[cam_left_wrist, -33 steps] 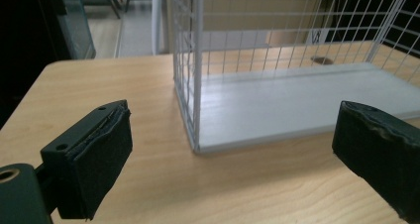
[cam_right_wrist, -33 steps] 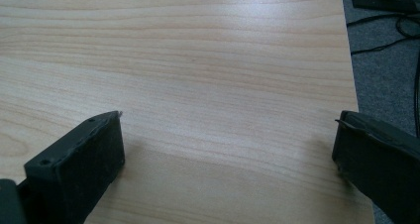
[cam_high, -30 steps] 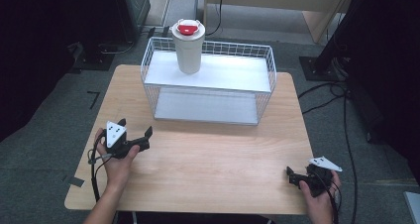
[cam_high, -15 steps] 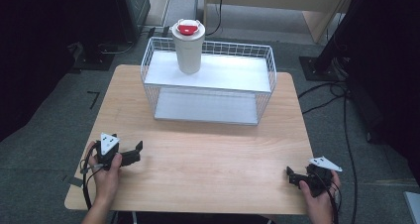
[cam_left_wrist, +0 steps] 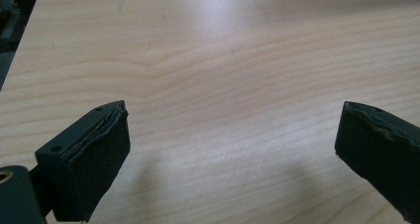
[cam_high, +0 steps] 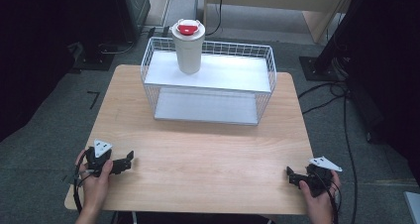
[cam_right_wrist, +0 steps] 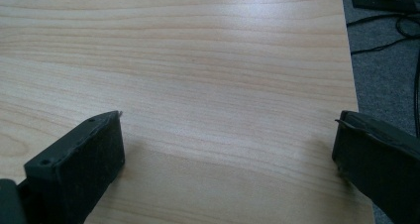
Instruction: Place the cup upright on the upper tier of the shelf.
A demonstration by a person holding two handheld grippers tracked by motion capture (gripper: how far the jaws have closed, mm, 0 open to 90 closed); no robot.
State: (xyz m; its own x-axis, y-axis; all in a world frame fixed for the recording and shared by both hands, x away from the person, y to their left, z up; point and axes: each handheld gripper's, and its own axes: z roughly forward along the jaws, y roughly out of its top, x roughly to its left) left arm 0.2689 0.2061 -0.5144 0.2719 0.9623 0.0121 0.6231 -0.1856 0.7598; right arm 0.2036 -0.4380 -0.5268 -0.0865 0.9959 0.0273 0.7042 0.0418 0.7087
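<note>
A cream tumbler with a red lid (cam_high: 187,46) stands upright on the top shelf of a white wire rack (cam_high: 208,83) at the back of the wooden table (cam_high: 203,149). My left gripper (cam_high: 126,160) rests low at the table's front left, held by a hand, jaws wide apart over bare wood (cam_left_wrist: 233,135). At the front right corner my right gripper (cam_high: 290,175) also sits low and open, nothing between its jaws (cam_right_wrist: 228,149). Both are far from the tumbler.
The rack's lower shelf (cam_high: 205,106) holds nothing. Cables (cam_high: 341,100) trail over the grey floor to the right of the table, and dark equipment stands (cam_high: 337,55) sit beyond the back corners. The table's right edge (cam_right_wrist: 354,85) lies close to my right gripper.
My left gripper has come back toward the front left edge and dropped lower onto the table. The right gripper has stayed where it was.
</note>
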